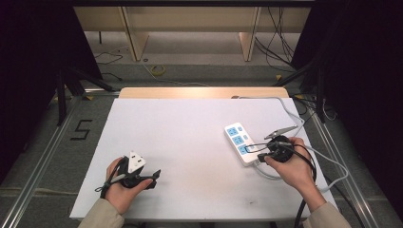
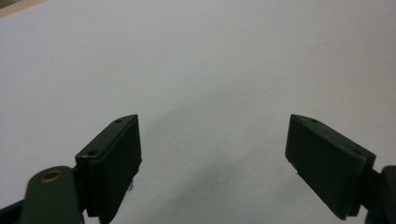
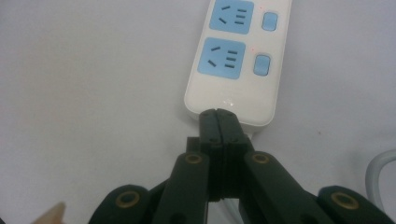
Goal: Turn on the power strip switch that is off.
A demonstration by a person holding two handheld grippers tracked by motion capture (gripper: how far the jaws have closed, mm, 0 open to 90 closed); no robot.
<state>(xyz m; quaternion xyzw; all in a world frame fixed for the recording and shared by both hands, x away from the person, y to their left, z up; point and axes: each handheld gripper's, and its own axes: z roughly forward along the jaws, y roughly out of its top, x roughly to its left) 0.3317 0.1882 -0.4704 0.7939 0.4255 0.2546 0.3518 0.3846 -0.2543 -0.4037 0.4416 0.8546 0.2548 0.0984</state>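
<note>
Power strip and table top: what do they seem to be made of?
Power strip: looks like glossy white moulded plastic, going by its rounded edges and a small highlight near the closed right claw; socket faces are matte light blue. Table top: smooth matte white, possibly laminate or a sheet; unclear.

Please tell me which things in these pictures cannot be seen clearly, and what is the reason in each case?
- Power strip: the right gripper view's top edge cuts off its far end.
- Right hand-held gripper: jaws pressed together at the strip's near end; whether they touch it is unclear.
- Strip's white cable: its end runs off the table, out of sight.
- Switch markings in the high view: too small.
- Left hand-held gripper: jaws wide apart over the bare table.
</note>
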